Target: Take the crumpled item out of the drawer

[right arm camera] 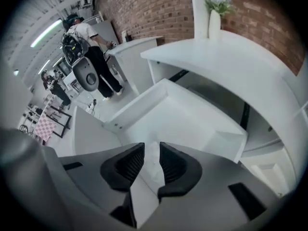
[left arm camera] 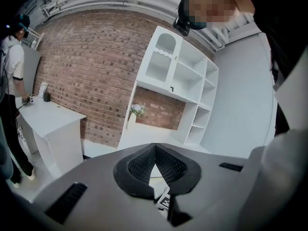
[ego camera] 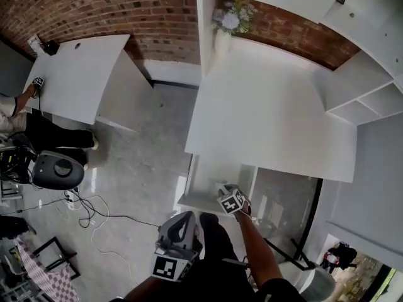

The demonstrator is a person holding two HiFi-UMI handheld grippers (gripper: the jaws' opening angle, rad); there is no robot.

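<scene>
The white drawer [ego camera: 200, 180] stands pulled out from under the white desk [ego camera: 271, 118]. My right gripper [ego camera: 230, 200] points steeply down into the drawer. In the right gripper view its jaws [right arm camera: 151, 147] stand parted, and a white crumpled item [right arm camera: 154, 168] shows in the gap between them, lying on the drawer floor [right arm camera: 192, 119]. The pads do not press on it. My left gripper [ego camera: 179, 230] hangs nearer to me, left of the right arm and outside the drawer. Its jaws [left arm camera: 154, 146] meet at the tips with nothing between them.
A vase of flowers [ego camera: 225, 25] stands at the desk's far left corner, with open white shelves [ego camera: 365, 99] to the right. A second white table [ego camera: 75, 74] stands at the left, with a person [ego camera: 28, 128] beside it. Cables [ego camera: 94, 218] lie on the floor.
</scene>
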